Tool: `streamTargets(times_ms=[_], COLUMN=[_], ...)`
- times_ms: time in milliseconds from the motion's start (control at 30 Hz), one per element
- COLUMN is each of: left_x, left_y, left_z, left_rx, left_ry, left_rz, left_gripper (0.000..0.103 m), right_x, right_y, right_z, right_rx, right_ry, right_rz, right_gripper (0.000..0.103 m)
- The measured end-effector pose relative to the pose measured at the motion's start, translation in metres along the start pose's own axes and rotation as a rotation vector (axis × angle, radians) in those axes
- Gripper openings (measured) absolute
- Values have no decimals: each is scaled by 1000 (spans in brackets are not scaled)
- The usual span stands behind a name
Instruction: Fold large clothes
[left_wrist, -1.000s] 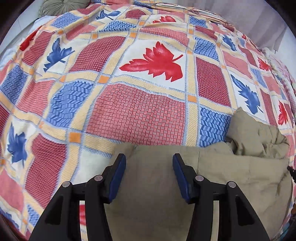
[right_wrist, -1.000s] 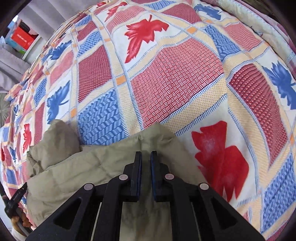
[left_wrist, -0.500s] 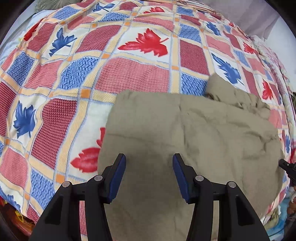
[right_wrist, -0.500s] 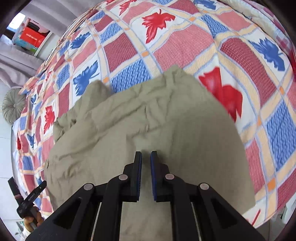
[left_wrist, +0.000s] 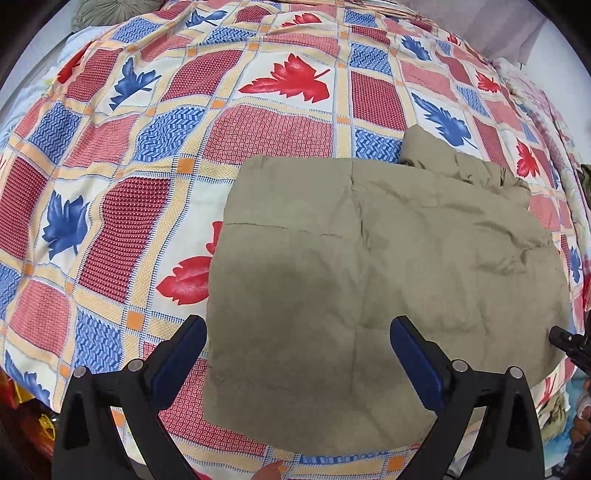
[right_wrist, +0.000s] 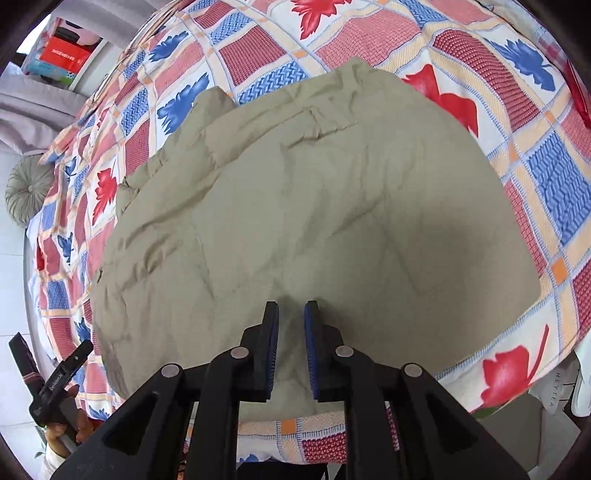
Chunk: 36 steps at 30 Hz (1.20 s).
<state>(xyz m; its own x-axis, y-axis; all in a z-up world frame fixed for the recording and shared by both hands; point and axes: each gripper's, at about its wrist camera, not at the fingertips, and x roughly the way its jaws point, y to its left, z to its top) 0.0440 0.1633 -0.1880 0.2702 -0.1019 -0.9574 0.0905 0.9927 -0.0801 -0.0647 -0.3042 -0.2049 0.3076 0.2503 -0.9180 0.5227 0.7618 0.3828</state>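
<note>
A khaki padded garment (left_wrist: 369, 258) lies folded into a rough rectangle on a patchwork bedspread (left_wrist: 258, 125) printed with red and blue leaves. Its far right end is bunched. My left gripper (left_wrist: 297, 325) hovers above the garment's near left part, its jaws opening wide with nothing between them. In the right wrist view the same garment (right_wrist: 295, 203) fills the middle of the bedspread (right_wrist: 554, 184). My right gripper (right_wrist: 291, 308) hangs over the garment's near edge. Its jaws are opening, a narrow gap shows between the pads, and no cloth is pinched there.
A round grey-green cushion (right_wrist: 27, 188) sits at the bed's far end, also visible as the cushion (left_wrist: 107, 11). A shelf with a red box (right_wrist: 64, 55) and a grey curtain (right_wrist: 29, 114) stand beyond. The bed's near edge runs just below both grippers.
Both grippers drew back toward the bed's near edge and rose, bringing the whole garment into view. The left jaws spread wide; the right jaws parted slightly.
</note>
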Motion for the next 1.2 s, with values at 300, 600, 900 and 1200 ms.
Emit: streamTargets(times_ms=[300, 600, 900, 1200], left_x=[6, 14, 22, 34], left_y=[10, 26, 48, 86], left_z=[-7, -12, -14, 6], left_rx=[3, -5, -82, -101], left_ry=[15, 28, 32, 39], left_rz=[52, 44, -24, -220], left_gripper=[100, 100, 100, 100], right_x=[3, 15, 20, 41], right_y=[32, 58, 89, 99], right_z=[-13, -24, -34, -32], right_rx=[-70, -109, -198, -195], right_ry=[0, 37, -2, 74], right_rz=[-14, 4, 67, 94], right_gripper=[67, 81, 93, 93])
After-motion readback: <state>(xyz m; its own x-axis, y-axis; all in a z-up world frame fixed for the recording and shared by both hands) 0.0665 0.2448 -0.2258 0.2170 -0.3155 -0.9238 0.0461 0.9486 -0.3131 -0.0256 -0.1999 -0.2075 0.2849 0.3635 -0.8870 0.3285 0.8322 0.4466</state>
